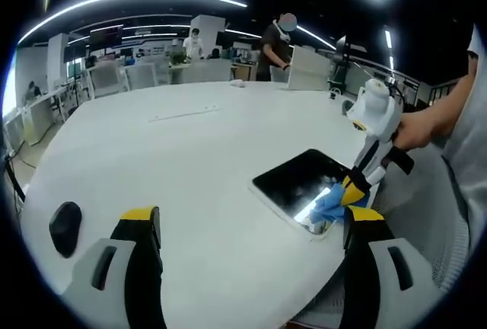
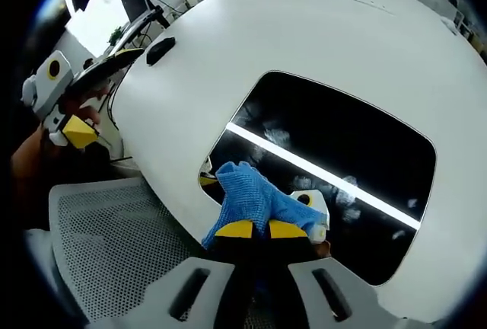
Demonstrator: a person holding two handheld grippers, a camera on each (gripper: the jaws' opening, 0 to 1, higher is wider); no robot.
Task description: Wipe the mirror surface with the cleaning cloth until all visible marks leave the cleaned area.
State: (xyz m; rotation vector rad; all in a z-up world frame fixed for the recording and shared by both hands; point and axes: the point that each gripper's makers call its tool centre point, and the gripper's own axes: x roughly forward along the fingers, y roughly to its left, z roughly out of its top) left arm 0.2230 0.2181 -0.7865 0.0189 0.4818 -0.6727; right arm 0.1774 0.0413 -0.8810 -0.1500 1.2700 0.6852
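Blue cloth [image 2: 255,199] sits pinched in the right gripper [image 2: 253,229] on the mirror [image 2: 358,146], near the table [image 2: 304,32] edge. Left gripper [image 1: 251,226] hangs open, empty. Smudges remain; hard strokes could push the mirror off.

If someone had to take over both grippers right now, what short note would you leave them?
Right gripper: shut on the blue cloth, pressing it on the mirror's near edge.
Left gripper: open, holding nothing, above the white table.
Mirror lies flat near the table's edge, by the mesh chair.
Done: cloth is on the glass.
Left: whitish smudges show across the middle; wipe those.
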